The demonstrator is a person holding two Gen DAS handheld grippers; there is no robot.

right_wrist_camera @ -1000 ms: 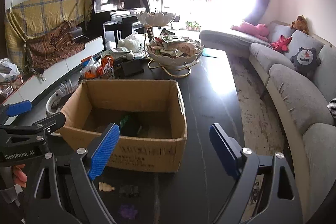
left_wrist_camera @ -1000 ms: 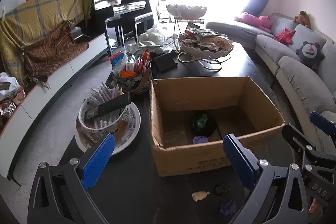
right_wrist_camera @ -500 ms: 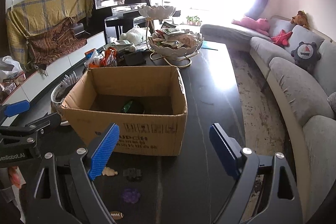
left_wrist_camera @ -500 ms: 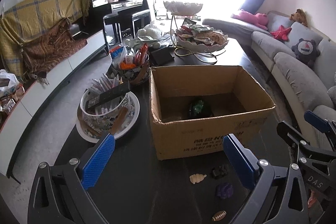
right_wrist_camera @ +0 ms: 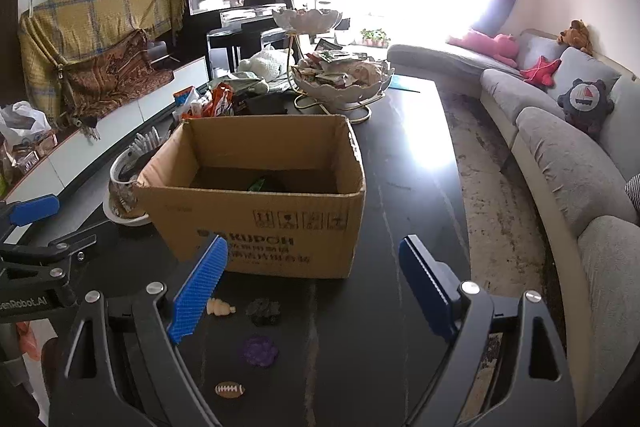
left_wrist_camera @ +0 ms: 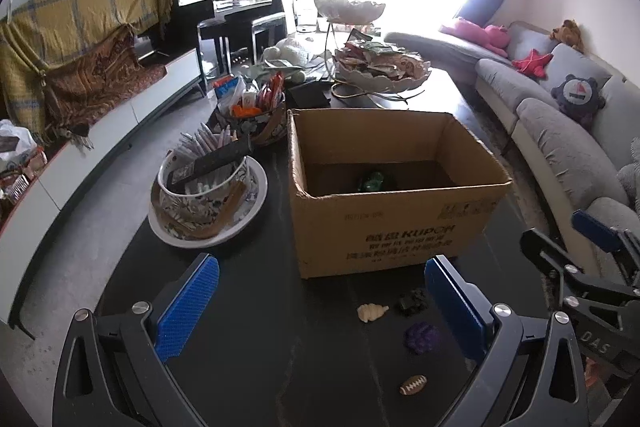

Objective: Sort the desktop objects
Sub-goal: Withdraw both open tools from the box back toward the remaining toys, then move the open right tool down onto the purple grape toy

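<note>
Dark stone tabletop [left_wrist_camera: 256, 327] carries everything you work on. Your cardboard box [left_wrist_camera: 384, 227] stands open-topped near the middle, with a green item [left_wrist_camera: 374, 181] lying on its floor. Just in front of the box's printed wall lie four small pieces, apart from each other: a cream shell-shaped toy [right_wrist_camera: 220, 307], a black lumpy piece [right_wrist_camera: 263, 311], a purple flower-shaped piece [right_wrist_camera: 260, 350] and a little brown football [right_wrist_camera: 229, 389] nearest you. Left of the box, a patterned bowl on a white plate [left_wrist_camera: 208, 195] crowds the table's left edge, and behind it sits a second bowl stuffed with packets [left_wrist_camera: 252, 111]. The tiered dish of snacks [left_wrist_camera: 380, 67] stands beyond the box. To the right of the box the tabletop is bare up to its right edge, then comes a strip of rug [right_wrist_camera: 500, 187] and the grey sofa [right_wrist_camera: 572, 155]. Your left gripper [left_wrist_camera: 320, 307] has its blue pads spread wide with nothing between them, hanging above the table in front of the box and tilted downward. Your right gripper [right_wrist_camera: 312, 287] is likewise spread wide and empty, angled down over the four small pieces, touching none. Each gripper shows at the edge of the other's view, side by side.
</note>
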